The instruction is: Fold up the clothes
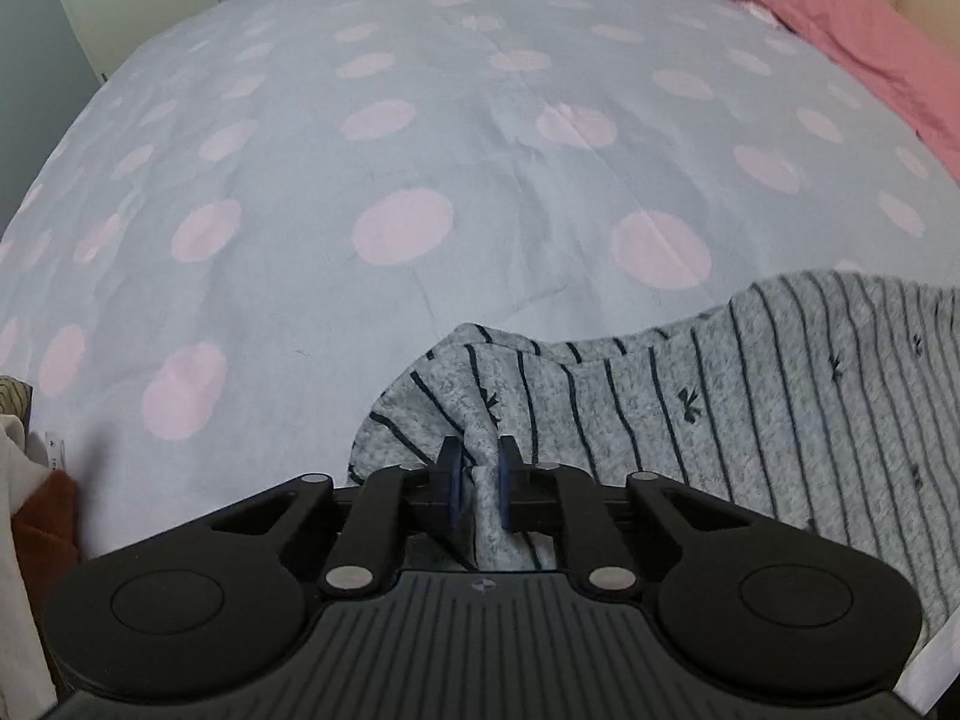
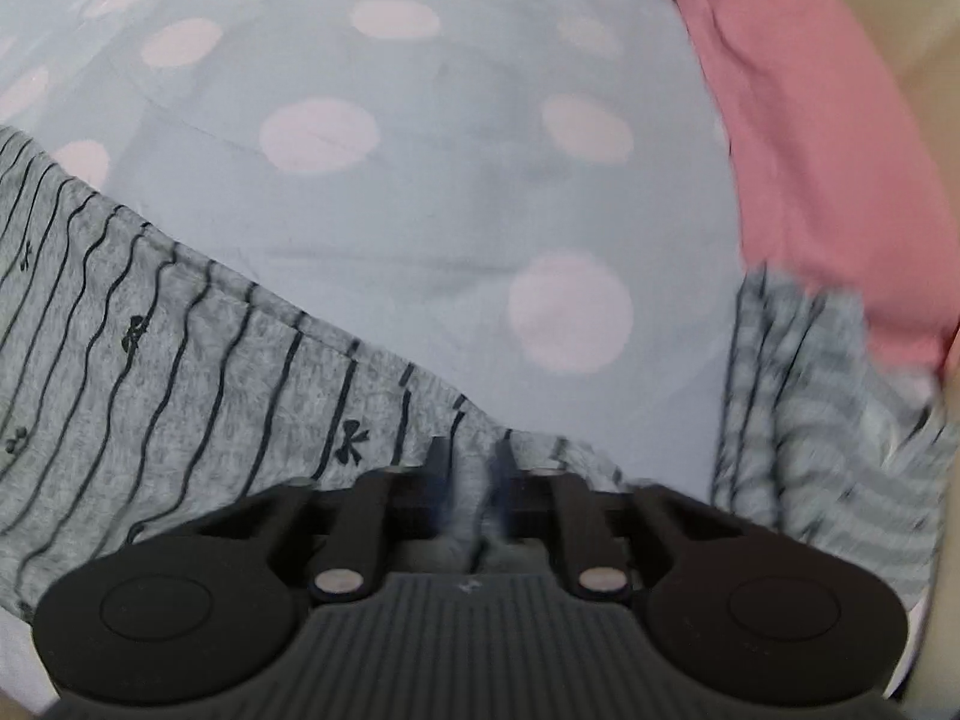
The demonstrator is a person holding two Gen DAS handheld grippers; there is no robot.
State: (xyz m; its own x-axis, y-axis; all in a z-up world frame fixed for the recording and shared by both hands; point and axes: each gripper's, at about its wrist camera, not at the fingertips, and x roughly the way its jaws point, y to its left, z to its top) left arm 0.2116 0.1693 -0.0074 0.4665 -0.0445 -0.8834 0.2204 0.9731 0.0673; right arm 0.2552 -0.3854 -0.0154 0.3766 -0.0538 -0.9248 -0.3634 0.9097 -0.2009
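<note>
Bedroom, bed as work surface: pale blue cover (image 1: 456, 138) with pink dots, spread wide and mostly bare ahead of both cameras. Pink bedding (image 1: 858, 30) bunched along the far right side. Small pile of other fabric, cream and rust-brown (image 1: 30, 504), at the near left edge; whether it is folded I cannot tell.

Item in hand: grey knit garment (image 1: 780, 396) with thin dark stripes and small bow motifs. It lies at the near side of the bed, stretched between the two grippers.

Left gripper (image 1: 480, 456): fingers closed together on a bunched corner of the garment, cloth pinched up between the blue pads.

Right gripper (image 2: 471, 459): fingers likewise clamped on the garment's edge; this view is blurred, so detail is soft. A striped flap (image 2: 822, 420), likely a sleeve, hangs loose on the right.

Progress, as I judge it: early. The garment is gripped at two points along one edge and looks only partly laid out; no clean fold line shows on it yet. Spreading, folding and setting aside all appear to remain.
</note>
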